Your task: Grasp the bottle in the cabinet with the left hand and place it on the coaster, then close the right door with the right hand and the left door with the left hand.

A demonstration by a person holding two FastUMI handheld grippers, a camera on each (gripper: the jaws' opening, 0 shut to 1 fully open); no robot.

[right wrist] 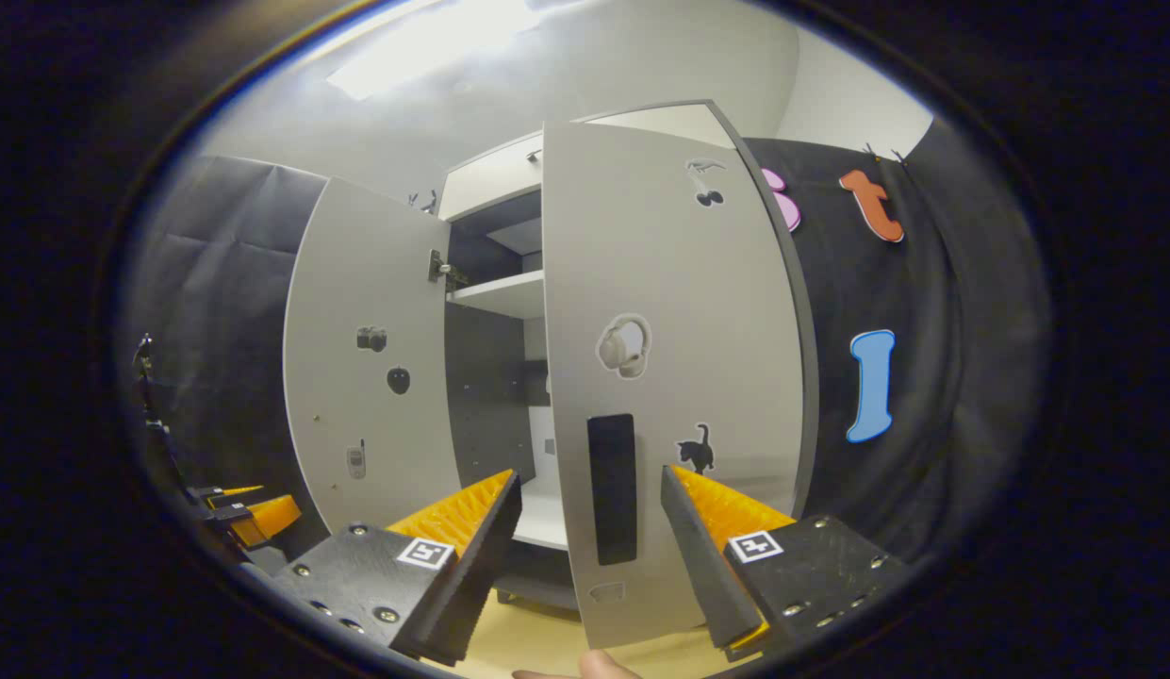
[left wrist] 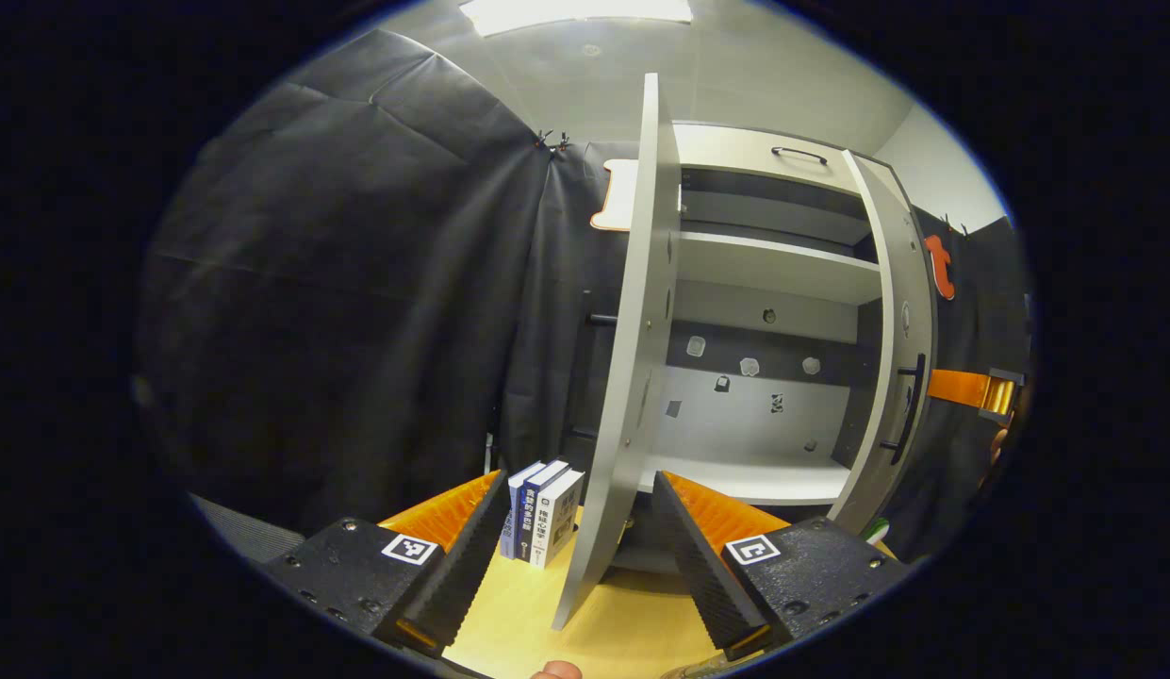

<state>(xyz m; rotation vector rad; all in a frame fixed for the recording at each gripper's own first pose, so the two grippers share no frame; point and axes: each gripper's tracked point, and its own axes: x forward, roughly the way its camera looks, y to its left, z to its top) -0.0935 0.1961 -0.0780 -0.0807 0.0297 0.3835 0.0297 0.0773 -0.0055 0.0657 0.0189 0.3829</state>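
Left gripper (left wrist: 579,528): spread wide, empty, straddling left door (left wrist: 632,377) edge, presumably for pushing. Right gripper (right wrist: 589,528): wide, empty, facing right door (right wrist: 669,377). Cabinet (left wrist: 764,481) shelves bare; bottle's whereabouts impossible to tell.

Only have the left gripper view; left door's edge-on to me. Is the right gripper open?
Observer: Yes. The right gripper is open, its fingers spread and pressing on nothing.
Operator: What's it facing?
Observer: The broad face of the right door. The door's lower edge lies between the fingers in the picture, but I can't tell if they touch.
Operator: How does the left door look from there?
Observer: The left door stands wide open with its face towards that camera. The left gripper is low beside it.
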